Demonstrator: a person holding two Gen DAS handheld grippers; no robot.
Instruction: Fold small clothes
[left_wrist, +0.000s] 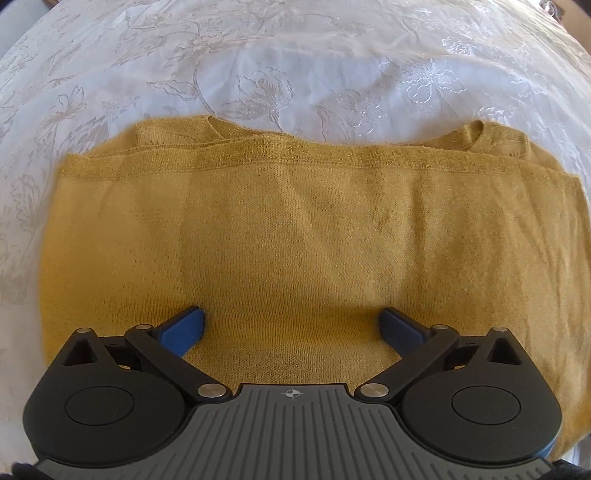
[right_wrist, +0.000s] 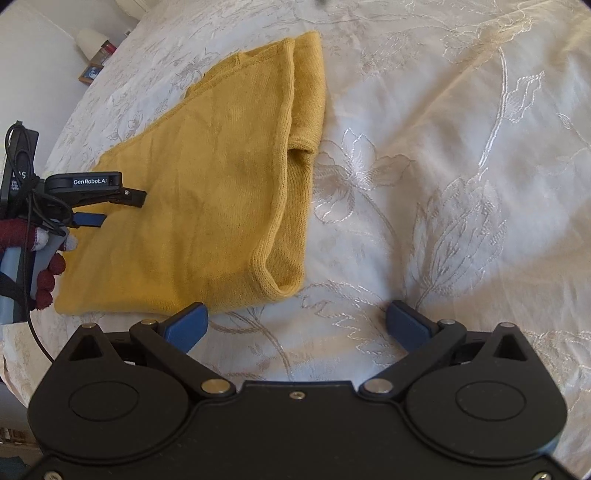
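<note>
Lying flat on the white embroidered bedspread (right_wrist: 424, 155), one mustard knit garment (left_wrist: 303, 229) is already doubled over, its ribbed hem edges stacked along the top of the left wrist view. The left tool (left_wrist: 291, 326) hovers directly above the cloth, fingers spread wide and holding nothing, so the fabric fills the centre and lower part of that frame right under the pads. In the right wrist view the garment (right_wrist: 207, 192) occupies the left half of the frame, its long axis running from lower left to upper centre, while the right tool (right_wrist: 295, 321) sits over bare bedspread just beside the lower right corner of the fold, likewise wide and empty. The left tool is therefore nearer (it appears at the left edge of that view too). Count: one garment, two tools.
</note>
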